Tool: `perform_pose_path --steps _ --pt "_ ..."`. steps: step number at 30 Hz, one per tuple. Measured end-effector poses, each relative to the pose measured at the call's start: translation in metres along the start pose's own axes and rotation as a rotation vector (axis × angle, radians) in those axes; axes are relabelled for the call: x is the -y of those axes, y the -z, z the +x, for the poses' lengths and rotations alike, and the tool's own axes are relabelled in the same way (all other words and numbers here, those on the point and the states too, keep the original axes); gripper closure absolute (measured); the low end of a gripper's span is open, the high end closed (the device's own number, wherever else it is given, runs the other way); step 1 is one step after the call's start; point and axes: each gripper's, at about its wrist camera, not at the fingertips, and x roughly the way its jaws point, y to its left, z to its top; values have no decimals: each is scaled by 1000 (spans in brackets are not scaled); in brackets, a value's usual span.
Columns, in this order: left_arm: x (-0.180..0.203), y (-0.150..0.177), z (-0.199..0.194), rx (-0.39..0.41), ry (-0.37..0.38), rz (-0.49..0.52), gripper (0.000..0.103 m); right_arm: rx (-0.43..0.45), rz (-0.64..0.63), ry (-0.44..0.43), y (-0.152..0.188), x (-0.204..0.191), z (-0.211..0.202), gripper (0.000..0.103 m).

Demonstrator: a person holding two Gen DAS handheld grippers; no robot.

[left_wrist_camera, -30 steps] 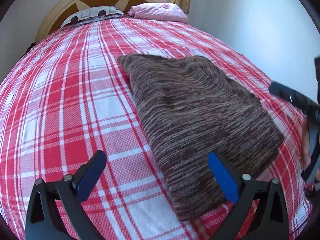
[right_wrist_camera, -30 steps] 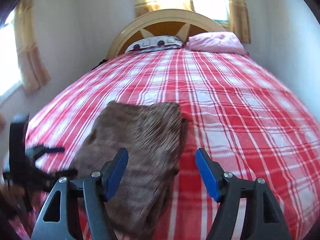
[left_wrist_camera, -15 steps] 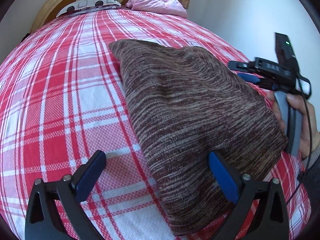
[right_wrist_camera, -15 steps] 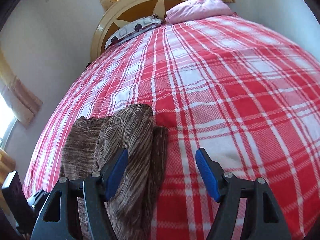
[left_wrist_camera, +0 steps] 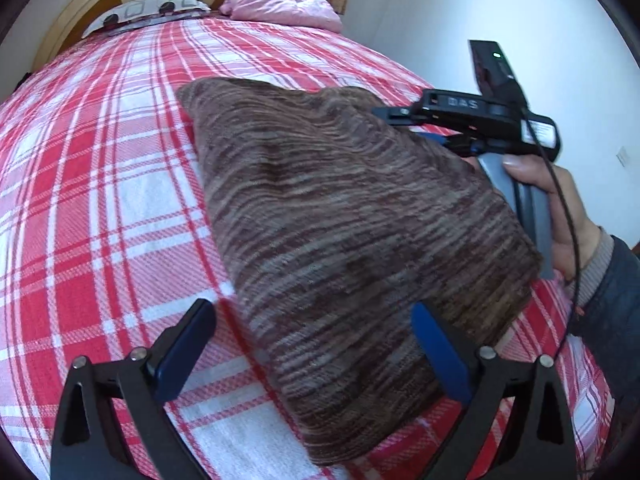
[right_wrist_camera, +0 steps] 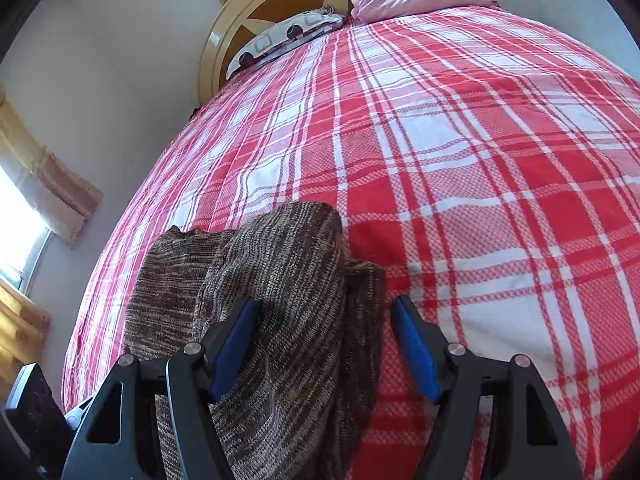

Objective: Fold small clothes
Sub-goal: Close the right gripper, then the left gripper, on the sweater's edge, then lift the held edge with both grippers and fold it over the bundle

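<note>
Brown knit [left_wrist_camera: 352, 216] on plaid bed [left_wrist_camera: 100, 200]; pillows [left_wrist_camera: 280, 4] seemingly far.

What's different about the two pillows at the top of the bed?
The pink pillow is plain pink, while the patterned pillow is pale with dark round and square shapes. The pink one lies on the side nearer the white wall; the patterned one lies in front of the middle of the headboard. The pink one looks plumper, the patterned one flatter. Both lie at the head of the bed, on the red checked bedspread.
</note>
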Motion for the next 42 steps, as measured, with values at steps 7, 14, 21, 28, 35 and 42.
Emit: perform_pose_path --steps 7,14,21,28,35,42 --pt "8 8 -8 4 34 8 48 -8 41 -91 3 4 -2 80" --pt "0 16 -26 50 44 -53 79 68 13 -61 6 -18 -25 83" --pt "-2 20 -52 97 59 -81 85 99 -9 -50 4 -46 -47 84" --pt "-10 27 -86 152 49 -89 86 110 -55 -96 9 -84 -57 86" --pt "-26 47 -130 206 6 -125 86 97 -85 -168 17 -126 -55 87" --pt "-51 71 -167 250 -32 -169 86 65 -130 -233 28 -182 -35 88"
